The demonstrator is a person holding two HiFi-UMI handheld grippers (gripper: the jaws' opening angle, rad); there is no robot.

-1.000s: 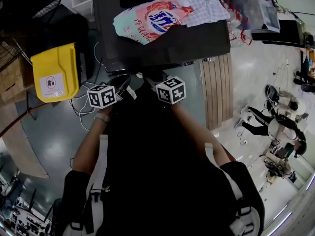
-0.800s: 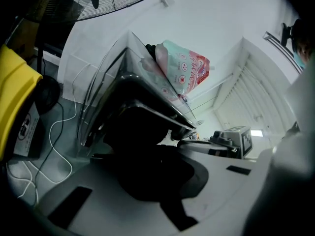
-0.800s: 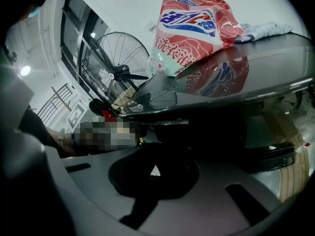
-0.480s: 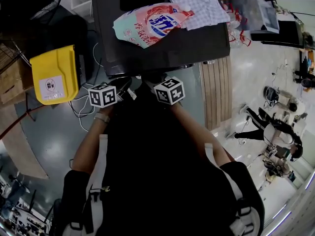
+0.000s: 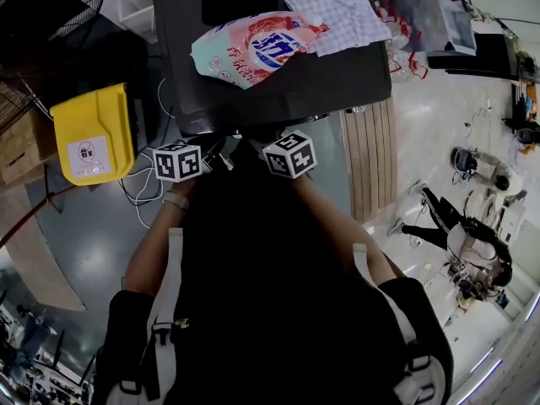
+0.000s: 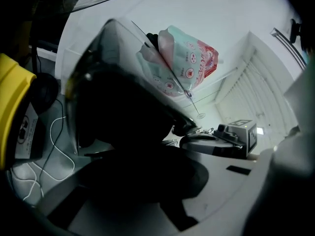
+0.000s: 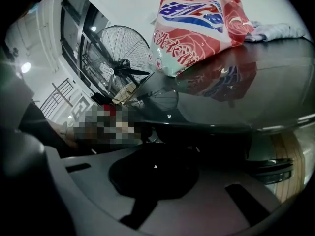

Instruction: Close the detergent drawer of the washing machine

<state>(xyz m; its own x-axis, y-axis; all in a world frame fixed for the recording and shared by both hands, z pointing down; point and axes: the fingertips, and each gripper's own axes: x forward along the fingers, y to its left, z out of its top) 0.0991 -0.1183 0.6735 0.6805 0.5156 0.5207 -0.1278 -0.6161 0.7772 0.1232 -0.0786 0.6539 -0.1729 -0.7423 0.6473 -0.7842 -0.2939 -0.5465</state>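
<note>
Right claw (image 7: 153,173), pinched fully together, and left claw (image 6: 147,181), too dark to read, are sitting at the washing machine (image 5: 337,74) front edge, with the detergent drawer hiding below it, so closure is looking unconfirmed.

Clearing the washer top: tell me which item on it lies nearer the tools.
The pink-and-teal detergent bag. It lies toward the front, while the checked cloth sits farther back on the right.
</note>
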